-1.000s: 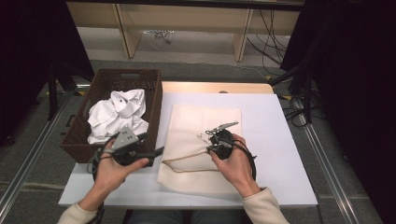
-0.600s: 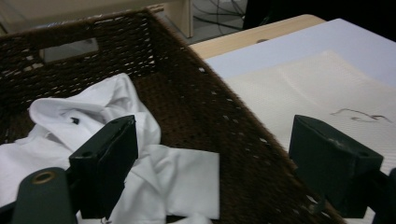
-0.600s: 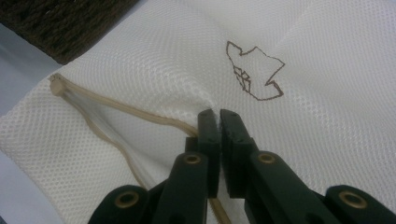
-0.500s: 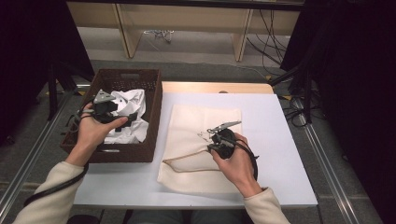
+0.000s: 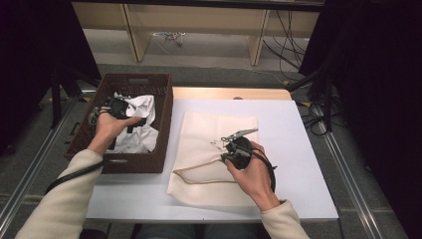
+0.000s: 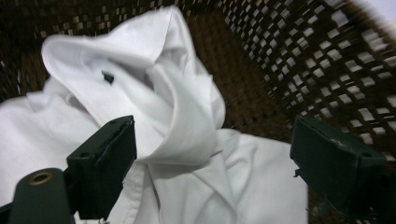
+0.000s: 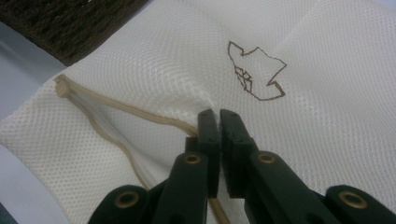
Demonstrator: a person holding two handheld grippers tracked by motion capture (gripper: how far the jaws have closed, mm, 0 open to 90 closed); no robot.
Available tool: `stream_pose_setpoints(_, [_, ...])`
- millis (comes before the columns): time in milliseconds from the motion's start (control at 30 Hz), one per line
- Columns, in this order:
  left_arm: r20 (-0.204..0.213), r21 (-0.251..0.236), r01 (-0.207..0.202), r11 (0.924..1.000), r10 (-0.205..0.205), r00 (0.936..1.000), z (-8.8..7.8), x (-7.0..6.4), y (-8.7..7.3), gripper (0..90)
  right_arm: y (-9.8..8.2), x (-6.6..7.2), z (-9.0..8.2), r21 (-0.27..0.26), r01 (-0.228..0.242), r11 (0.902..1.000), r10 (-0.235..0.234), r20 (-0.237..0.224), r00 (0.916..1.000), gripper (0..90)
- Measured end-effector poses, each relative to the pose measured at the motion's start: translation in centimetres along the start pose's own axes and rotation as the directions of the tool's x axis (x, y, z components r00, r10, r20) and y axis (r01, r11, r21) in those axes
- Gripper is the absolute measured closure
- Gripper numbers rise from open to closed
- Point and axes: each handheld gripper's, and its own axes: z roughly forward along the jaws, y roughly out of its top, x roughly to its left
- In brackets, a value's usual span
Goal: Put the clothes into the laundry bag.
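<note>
Mesh laundry bag point(image 5: 214, 149), cream w/ a small brown line logo point(image 7: 254, 72), lies flat on the white surface point(image 5: 298, 149), just right of the brown wicker basket point(image 5: 161, 124). Its tan-edged zip opening point(image 7: 116, 121) runs along the bag's near left side. Right tool point(image 5: 226, 149) sits on the bag near the logo, jaws pinched together on the mesh right at the zip edge; in the right gripper view the two black jaws meet w/ fabric bunched between the tips. Right hand point(image 5: 254, 174) rests over the bag's lower half.

White shirt point(image 6: 187, 121), crumpled, is inside the basket, collar and a dark button showing in the left gripper view. Left tool point(image 6: 212, 154) hangs over it inside the basket, jaws spread wide, one on each side of a raised fold of the shirt; pads aren't pressing on the cloth. Left hand point(image 5: 112, 124) is above the basket's left part, cable trailing back along the sleeve.
</note>
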Motion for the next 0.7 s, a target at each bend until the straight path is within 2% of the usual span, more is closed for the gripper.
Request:
stream_pose_setpoints(33, [-0.018, 0.012, 0.007, 0.9999, -0.007, 0.9998, 0.7, 0.3, -0.1, 13.6, 0.0, -0.1, 0.0, -0.004, 0.008, 1.0000, -0.008, 0.000, 1.0000, 88.8])
stream_pose_setpoints(67, [-0.045, 0.046, 0.004, 0.9989, -0.001, 0.9990, 1.0, 0.5, -0.1, 13.1, 0.0, -0.1, 0.0, -0.004, 0.014, 0.9999, -0.014, 0.001, 0.9999, 88.8])
stream_pose_setpoints(100, [-0.062, 0.052, 0.004, 0.9986, -0.001, 0.9981, 1.3, 0.6, -0.1, 12.7, -0.1, 0.0, -0.1, 0.019, 0.010, 0.9998, -0.009, -0.008, 0.9999, 88.8])
stream_pose_setpoints(133, [-0.081, 0.067, -0.003, 0.9977, 0.008, 0.9966, 1.7, 0.8, -0.2, 12.7, -0.1, 0.0, -0.1, 0.016, 0.011, 0.9998, -0.011, -0.005, 0.9999, 88.8])
stream_pose_setpoints(200, [-0.090, 0.080, 0.015, 0.9967, -0.008, 0.9959, 2.5, 1.0, -0.4, 10.7, -0.1, 0.1, 0.0, 0.013, -0.004, 0.9999, 0.004, -0.006, 1.0000, 88.8])
stream_pose_setpoints(300, [-0.116, 0.109, 0.032, 0.9935, -0.020, 0.9931, 3.4, 1.5, -0.6, 9.2, -0.1, 0.0, 0.0, 0.006, -0.001, 1.0000, 0.001, -0.006, 1.0000, 88.8])
stream_pose_setpoints(333, [-0.110, 0.137, 0.045, 0.9895, -0.030, 0.9935, 4.0, 1.8, -0.9, 8.2, -0.1, 0.0, 0.0, 0.009, -0.002, 1.0000, 0.002, -0.007, 1.0000, 88.9])
stream_pose_setpoints(367, [-0.110, 0.137, 0.045, 0.9895, -0.030, 0.9935, 4.0, 1.8, -0.9, 6.5, -0.1, 0.0, 0.0, 0.009, -0.002, 1.0000, 0.002, -0.007, 1.0000, 88.9])
stream_pose_setpoints(467, [-0.106, 0.188, 0.055, 0.9805, -0.036, 0.9937, 5.2, 2.0, -1.2, 5.3, -0.1, -0.1, 0.1, 0.023, 0.014, 0.9996, -0.014, -0.008, 0.9999, 88.8])
stream_pose_setpoints(500, [-0.106, 0.188, 0.055, 0.9805, -0.036, 0.9937, 5.2, 2.0, -1.2, 5.5, -0.1, -0.1, 0.1, 0.023, 0.014, 0.9996, -0.014, -0.008, 0.9999, 88.8])
stream_pose_setpoints(533, [-0.098, 0.209, 0.056, 0.9764, -0.036, 0.9945, 5.6, 2.0, -1.3, 6.9, -0.1, 0.0, 0.1, 0.013, -0.004, 0.9999, 0.004, -0.004, 1.0000, 88.9])
stream_pose_setpoints(600, [-0.083, 0.215, 0.026, 0.9762, -0.008, 0.9965, 5.7, 1.9, -1.2, 12.4, -0.2, -0.1, 0.1, 0.020, 0.015, 0.9997, -0.015, -0.004, 0.9999, 88.9])
stream_pose_setpoints(667, [-0.079, 0.227, 0.018, 0.9738, 0.000, 0.9969, 5.8, 1.9, -1.1, 17.0, -0.1, -0.2, 0.1, 0.014, 0.022, 0.9997, -0.022, -0.003, 0.9997, 88.9])
stream_pose_setpoints(700, [-0.076, 0.233, 0.012, 0.9725, 0.006, 0.9971, 5.8, 1.9, -1.0, 17.0, -0.1, 0.1, 0.2, 0.014, -0.012, 0.9998, 0.012, -0.006, 0.9999, 88.9])
